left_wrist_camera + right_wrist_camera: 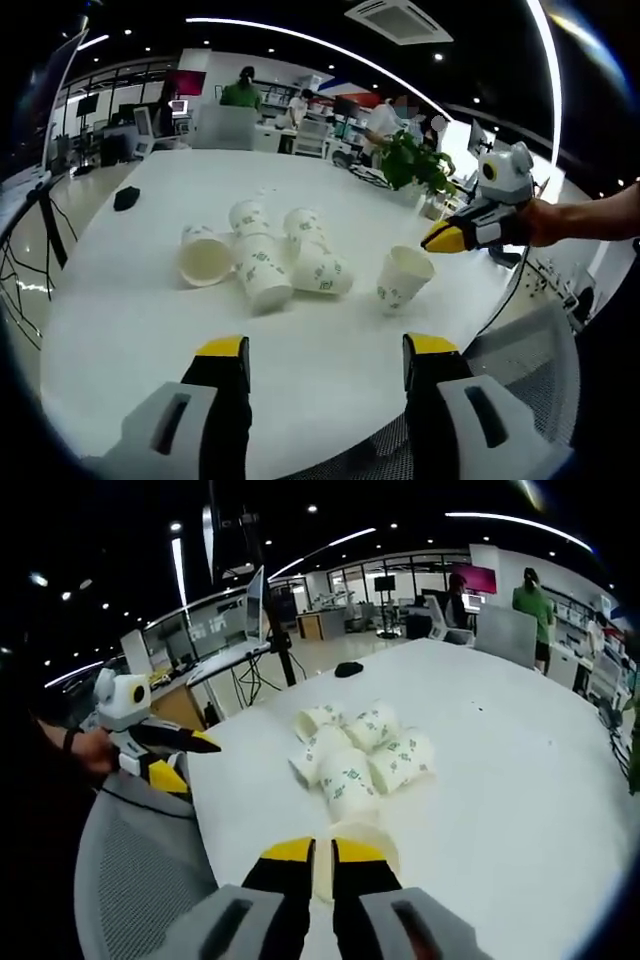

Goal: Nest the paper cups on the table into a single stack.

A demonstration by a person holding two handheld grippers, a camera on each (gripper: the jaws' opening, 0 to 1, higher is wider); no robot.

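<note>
Nearest the lens in the right gripper view, our right gripper [322,852] had its jaws closed on the rim of one cup [362,844], held just above the table [520,780]. In the left gripper view that gripper [441,239] came in at three o'clock, with the held cup [403,277] tilted near the table's edge. Our left gripper [325,352] hung with its jaws apart, gripping nothing, at six o'clock of the pile [262,255]. The pile lay on its side at mid-table: several cups, some seemingly already nested in short stacks, though we could not count them. We judged the task barely begun: one cup lifted, no single stack yet, and every lying cup left to gather.
</note>
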